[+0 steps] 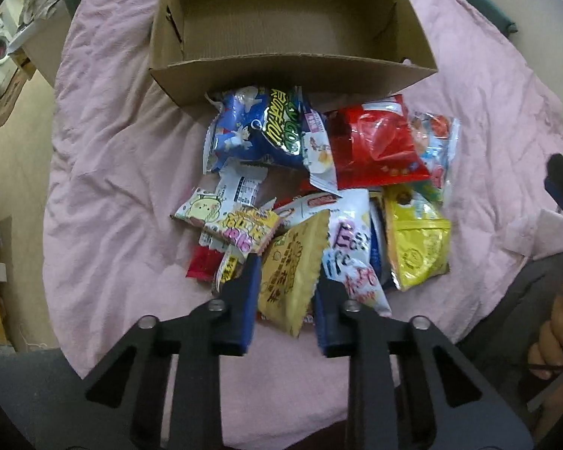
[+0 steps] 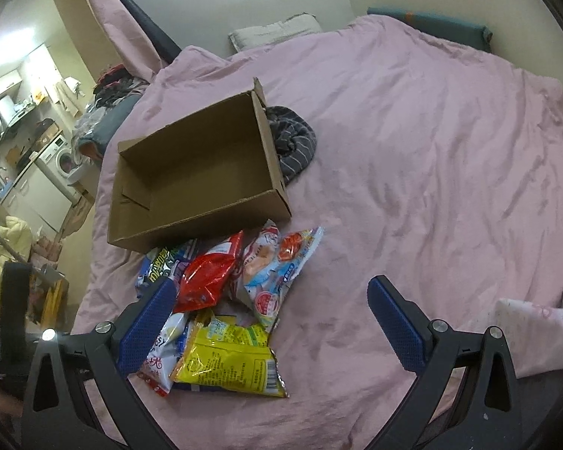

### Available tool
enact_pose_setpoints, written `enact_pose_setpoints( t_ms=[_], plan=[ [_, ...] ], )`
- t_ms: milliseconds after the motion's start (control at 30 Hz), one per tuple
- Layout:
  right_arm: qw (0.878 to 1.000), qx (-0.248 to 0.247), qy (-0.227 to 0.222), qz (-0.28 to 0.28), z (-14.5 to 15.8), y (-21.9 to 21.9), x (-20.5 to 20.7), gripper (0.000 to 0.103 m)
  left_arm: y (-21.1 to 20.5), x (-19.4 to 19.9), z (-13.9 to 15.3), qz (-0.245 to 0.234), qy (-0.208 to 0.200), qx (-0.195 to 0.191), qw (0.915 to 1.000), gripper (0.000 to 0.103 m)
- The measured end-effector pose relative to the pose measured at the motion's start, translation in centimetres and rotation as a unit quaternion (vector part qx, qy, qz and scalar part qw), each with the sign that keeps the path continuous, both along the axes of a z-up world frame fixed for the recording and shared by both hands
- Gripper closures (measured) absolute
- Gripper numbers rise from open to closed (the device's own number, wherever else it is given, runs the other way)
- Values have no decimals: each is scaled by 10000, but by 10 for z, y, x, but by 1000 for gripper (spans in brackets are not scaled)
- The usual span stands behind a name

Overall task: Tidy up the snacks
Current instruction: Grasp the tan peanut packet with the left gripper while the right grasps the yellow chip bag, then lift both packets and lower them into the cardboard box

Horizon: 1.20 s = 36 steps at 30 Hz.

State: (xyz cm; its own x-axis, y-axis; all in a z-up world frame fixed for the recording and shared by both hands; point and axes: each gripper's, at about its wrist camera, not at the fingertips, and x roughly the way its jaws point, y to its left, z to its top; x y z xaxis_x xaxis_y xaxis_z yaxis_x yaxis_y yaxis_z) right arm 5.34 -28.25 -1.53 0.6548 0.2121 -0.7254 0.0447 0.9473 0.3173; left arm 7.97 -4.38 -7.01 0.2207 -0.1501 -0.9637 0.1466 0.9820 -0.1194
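Note:
A pile of snack packets lies on the pink bedcover in front of an empty cardboard box (image 1: 281, 18), which also shows in the right wrist view (image 2: 191, 172). My left gripper (image 1: 287, 262) is low over the near side of the pile, its jaws either side of a tan packet (image 1: 292, 266) with a gap to each finger. Beyond lie a red packet (image 1: 375, 142), a blue packet (image 1: 240, 135) and a yellow packet (image 1: 420, 243). My right gripper (image 2: 272, 288) is wide open and empty, hovering to the right of the pile, above the yellow packet (image 2: 229, 360) and red packet (image 2: 206, 273).
The pink bedcover (image 2: 431, 150) spreads wide to the right of the box. A dark striped cloth (image 2: 292, 142) lies behind the box. A pillow (image 2: 274, 32) sits at the bed's head. A washing machine (image 2: 62, 155) and clutter stand off the bed's left edge.

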Motion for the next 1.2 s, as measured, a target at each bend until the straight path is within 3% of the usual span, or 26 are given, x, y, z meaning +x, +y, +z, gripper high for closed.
enact_pose_setpoints(
  t_ms=[100,133,167,333,467,600,700,1000,1133,1200],
  plan=[
    [10000,52,82,-2,-2,-1,2,0,-1,7,-14,-55,170,40,9998,83],
    [9999,64,121,1,-3,0,3,0,0,8,-16,-49,173,-20,9998,92],
    [9999,66,142,6,-4,0,4,0,0,8,-14,-44,137,-57,9999,95],
    [9995,65,283,117,-11,4,6,0,12,1,12,82,-105,-212,9997,99],
    [9963,434,686,294,-26,5,12,0,23,-6,44,136,-477,-288,9984,100],
    [9824,891,1509,643,-55,17,22,0,35,-9,69,237,-968,-165,9949,100],
    [9661,1156,2132,886,-79,31,30,0,43,-3,66,289,-1040,-130,9941,100],
    [9423,1372,2956,766,-128,48,43,0,44,0,46,270,-985,-234,9945,100],
    [9513,1153,2727,856,-123,48,38,22,45,-1,42,294,-943,-357,9945,100],
    [9555,1079,2612,849,-116,48,33,27,46,0,43,324,-961,-405,9940,100]
  ],
)
